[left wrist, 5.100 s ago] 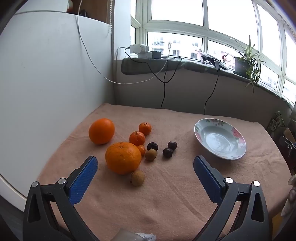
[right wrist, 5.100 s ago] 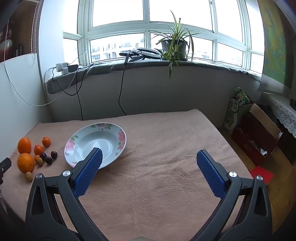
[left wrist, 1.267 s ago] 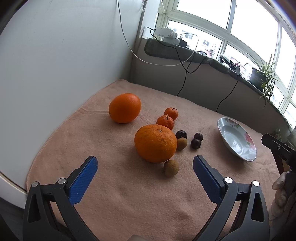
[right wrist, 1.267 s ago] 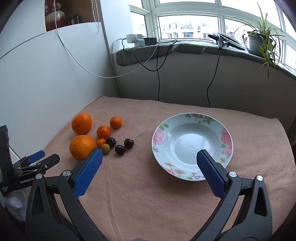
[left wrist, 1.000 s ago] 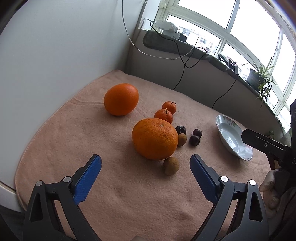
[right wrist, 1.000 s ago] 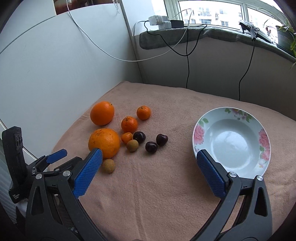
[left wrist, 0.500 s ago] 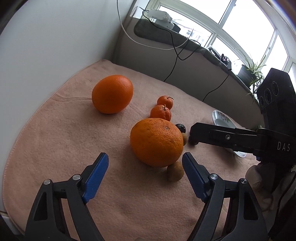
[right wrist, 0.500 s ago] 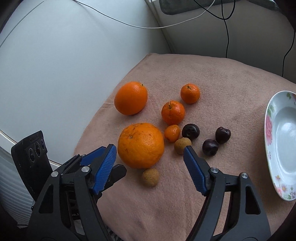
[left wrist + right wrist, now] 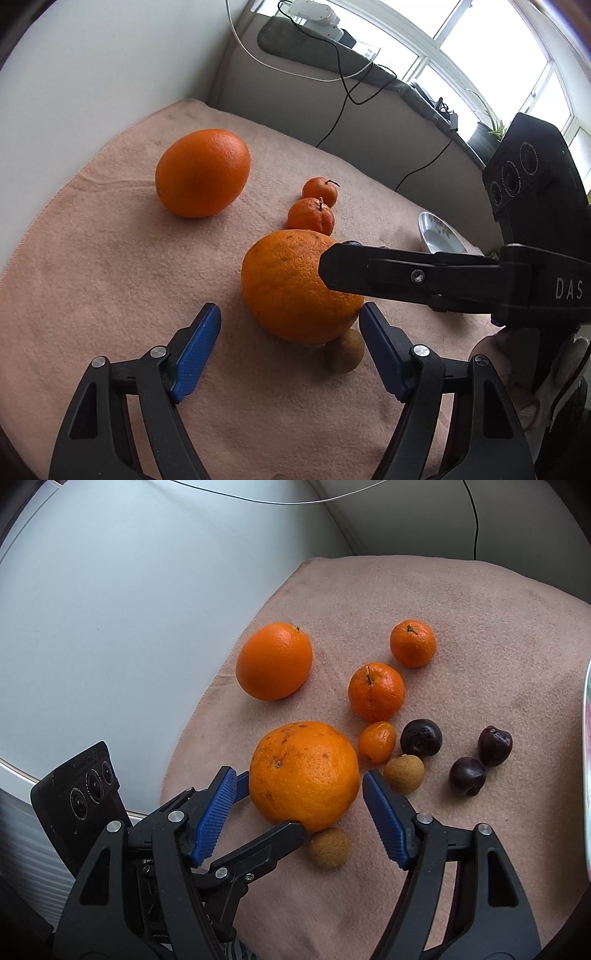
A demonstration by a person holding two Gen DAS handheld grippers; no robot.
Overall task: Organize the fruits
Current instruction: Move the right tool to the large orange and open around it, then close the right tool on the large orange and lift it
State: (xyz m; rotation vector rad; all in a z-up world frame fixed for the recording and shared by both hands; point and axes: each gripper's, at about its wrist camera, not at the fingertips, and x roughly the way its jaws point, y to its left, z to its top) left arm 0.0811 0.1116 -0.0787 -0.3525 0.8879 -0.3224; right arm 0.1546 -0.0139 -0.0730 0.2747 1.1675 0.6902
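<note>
Pink cloth [image 9: 461, 620] carries scattered fruit, and 2 spread, empty grippers, left [image 9: 290, 341] and right [image 9: 297, 812], flank 1 big orange [image 9: 303, 775] to lift it.

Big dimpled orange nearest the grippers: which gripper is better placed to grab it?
Probably right. The right gripper is open with the big dimpled orange between its fingers; the left gripper, also open, sits short of it.
</note>
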